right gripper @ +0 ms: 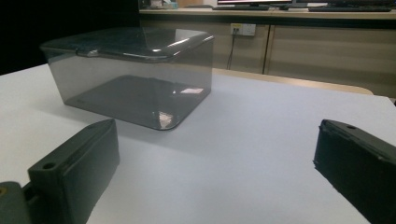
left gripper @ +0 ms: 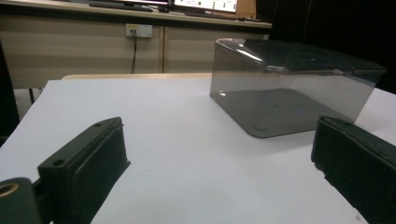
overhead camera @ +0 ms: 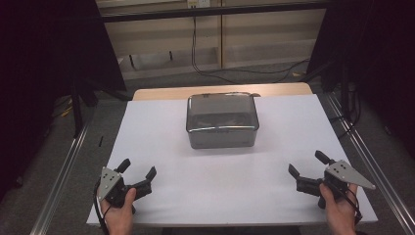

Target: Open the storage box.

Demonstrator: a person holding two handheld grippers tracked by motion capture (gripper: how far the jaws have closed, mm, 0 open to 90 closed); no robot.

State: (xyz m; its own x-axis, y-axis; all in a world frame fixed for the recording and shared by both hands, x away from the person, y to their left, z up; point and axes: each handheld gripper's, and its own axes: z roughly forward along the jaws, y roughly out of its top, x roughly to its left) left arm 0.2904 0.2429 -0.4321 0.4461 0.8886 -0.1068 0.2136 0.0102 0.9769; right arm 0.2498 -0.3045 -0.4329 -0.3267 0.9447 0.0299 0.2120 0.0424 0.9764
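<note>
A smoky transparent plastic box (overhead camera: 222, 121) with a closed lid stands on the white table top (overhead camera: 161, 127), toward the far middle. My left gripper (overhead camera: 138, 169) rests near the front left corner, held by a hand, jaws wide apart and empty. My right gripper (overhead camera: 308, 164) sits near the front right, also open with nothing between its jaws. In the left gripper view the box (left gripper: 289, 88) lies ahead to the right, beyond my left gripper (left gripper: 219, 161). The right gripper view has the box (right gripper: 133, 74) ahead to the left, past my right gripper (right gripper: 215, 161).
Metal rails (overhead camera: 58, 181) run along both sides of the table. Dark curtains (overhead camera: 44, 58) flank it. Beyond the far edge are a wooden wall panel (overhead camera: 264, 34) and a hanging cable (overhead camera: 195, 54). A wall socket (left gripper: 138, 30) is on the back wall.
</note>
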